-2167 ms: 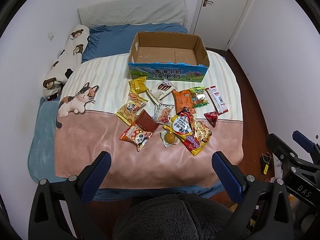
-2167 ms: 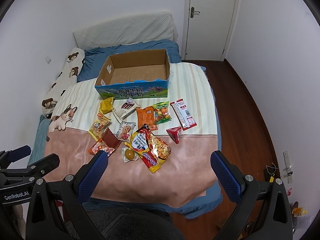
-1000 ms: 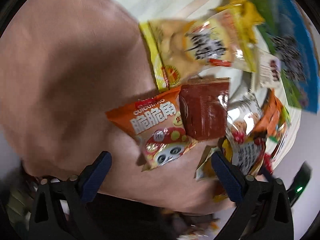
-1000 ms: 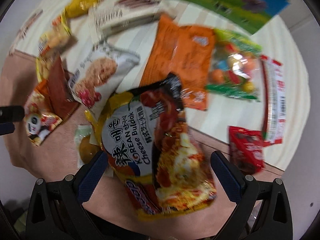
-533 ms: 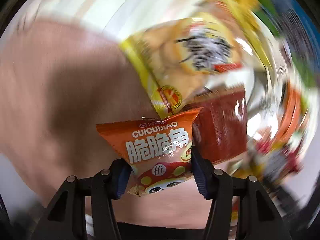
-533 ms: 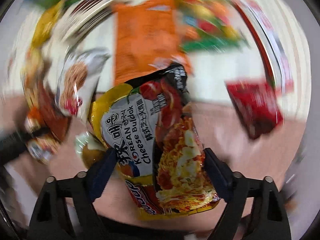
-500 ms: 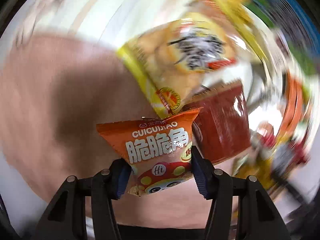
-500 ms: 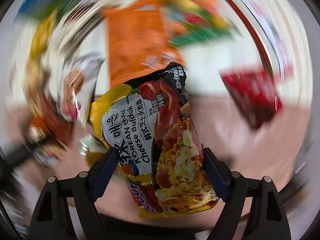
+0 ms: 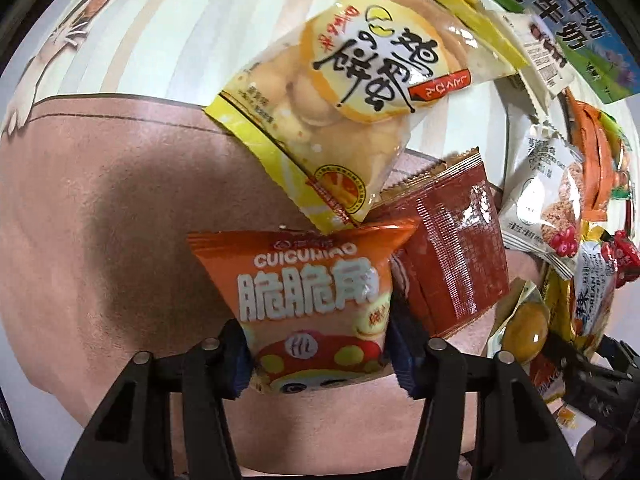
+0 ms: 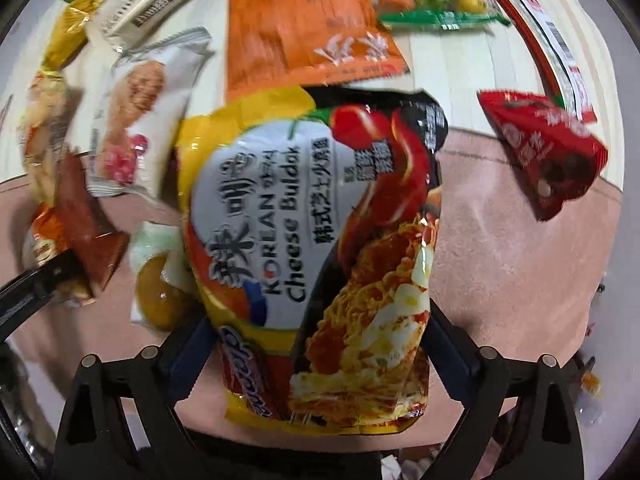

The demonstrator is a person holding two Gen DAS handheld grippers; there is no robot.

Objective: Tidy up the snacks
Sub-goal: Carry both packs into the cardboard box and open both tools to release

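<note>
Your left tool (image 9: 320, 354) has just closed onto the orange crisp packet (image 9: 316, 296); your right tool (image 10: 316, 356) now grips the noodle bag (image 10: 316, 248), its jaws having eased slightly; both can go to the box.

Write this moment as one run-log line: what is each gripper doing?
left gripper: shut on orange CUICUIJIAO snack bag | right gripper: jaws reopening slightly, clamping Korean Cheese Buldak noodle pack | both over pink blanket

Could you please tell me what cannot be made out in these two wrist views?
- Left view: the milk box interior, cut off by the edge.
- Left view: the orange snack bag bottom, behind the left gripper.
- Right view: left-edge packets, blurred.
</note>
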